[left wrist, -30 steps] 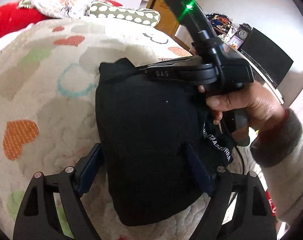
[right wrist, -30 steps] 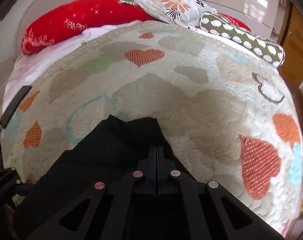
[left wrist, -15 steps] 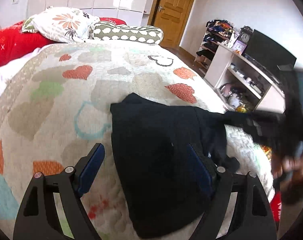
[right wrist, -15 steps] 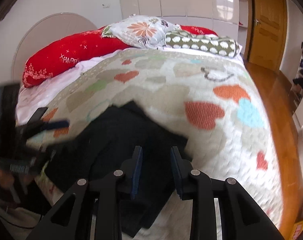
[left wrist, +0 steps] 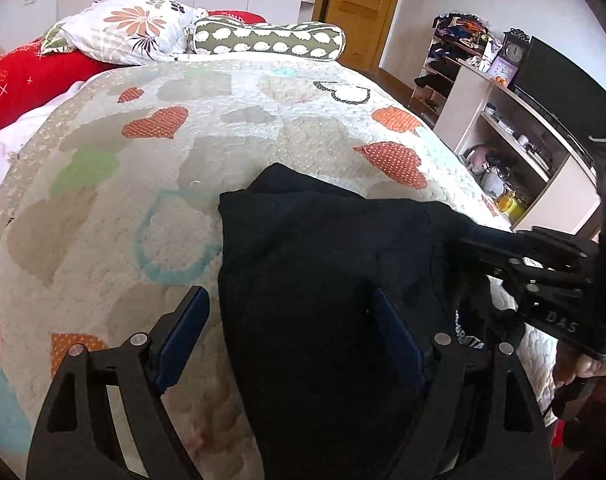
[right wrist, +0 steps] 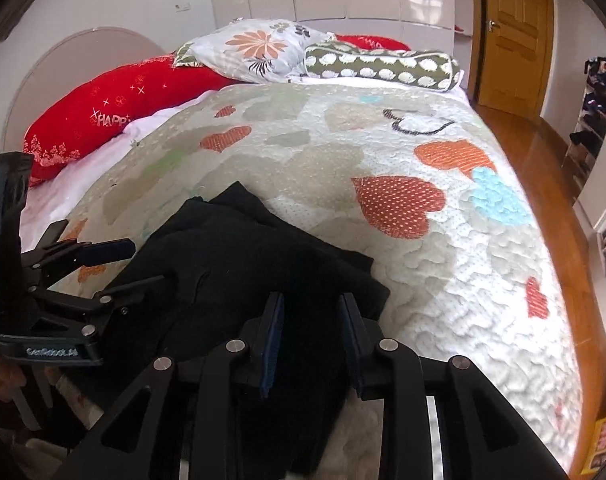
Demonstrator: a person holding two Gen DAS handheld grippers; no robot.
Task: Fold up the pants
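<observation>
The black pants point(left wrist: 323, 280) lie folded into a compact stack near the foot of the bed; they also show in the right wrist view point(right wrist: 231, 264). My left gripper point(left wrist: 291, 316) is open, its fingers apart over the stack's left half, holding nothing. My right gripper point(right wrist: 311, 316) is open with a narrow gap, above the stack's near right edge, empty. The right gripper also shows in the left wrist view point(left wrist: 515, 248) at the stack's right side. The left gripper shows in the right wrist view point(right wrist: 115, 264) at the stack's left.
The quilt point(left wrist: 243, 128) with heart patches covers the bed. Pillows point(right wrist: 263, 50) and a red cushion point(right wrist: 115, 104) lie at the head. A shelf unit point(left wrist: 515, 152) with a TV stands right of the bed. Wooden floor point(right wrist: 543, 160) and a door point(right wrist: 511, 28) are beyond.
My right gripper has let go of the pants, opened and pulled back off the stack toward the bed's edge. My left gripper has lifted and tilted up; the folded stack stays in place.
</observation>
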